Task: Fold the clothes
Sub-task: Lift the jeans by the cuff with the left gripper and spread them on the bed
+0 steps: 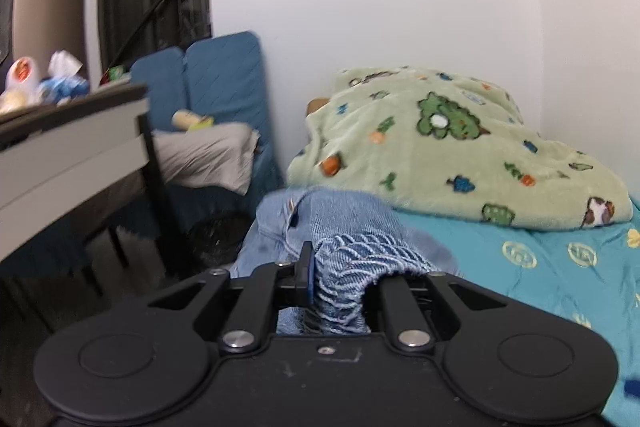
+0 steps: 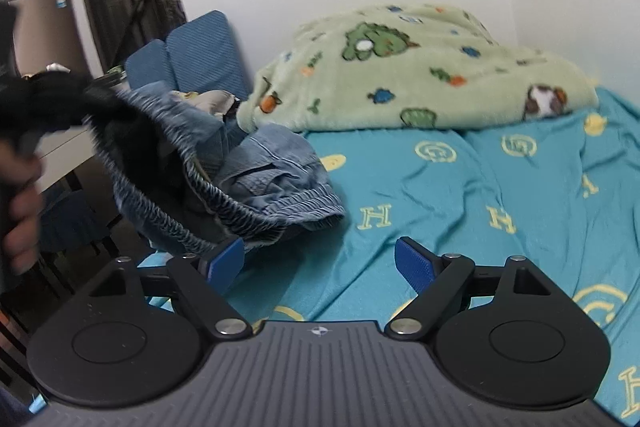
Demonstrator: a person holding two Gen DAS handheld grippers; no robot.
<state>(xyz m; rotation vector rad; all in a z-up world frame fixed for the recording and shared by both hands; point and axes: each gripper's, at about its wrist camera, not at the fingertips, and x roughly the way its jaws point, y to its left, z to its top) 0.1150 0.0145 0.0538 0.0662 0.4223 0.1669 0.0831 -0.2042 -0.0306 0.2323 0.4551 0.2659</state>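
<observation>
Light blue denim shorts (image 1: pixel 340 219) with an elastic waistband lie bunched at the left edge of the bed. My left gripper (image 1: pixel 334 269) is shut on a fold of that waistband, and the cloth covers its right finger. The right wrist view shows the shorts (image 2: pixel 272 167) with one end of the waistband lifted up and to the left by the blurred left gripper (image 2: pixel 52 107) in a person's hand (image 2: pixel 20 195). My right gripper (image 2: pixel 320 263) stands open just above the sheet. Its left pad (image 2: pixel 226 259) is beside the hanging waistband, and nothing is between the jaws.
A teal bed sheet (image 2: pixel 480 187) with yellow letters covers the bed. A green cartoon blanket (image 2: pixel 400 67) is heaped at the far end against the white wall. A desk (image 1: pixel 60 147) with small items stands to the left, and behind it are blue cushions (image 1: pixel 224 75).
</observation>
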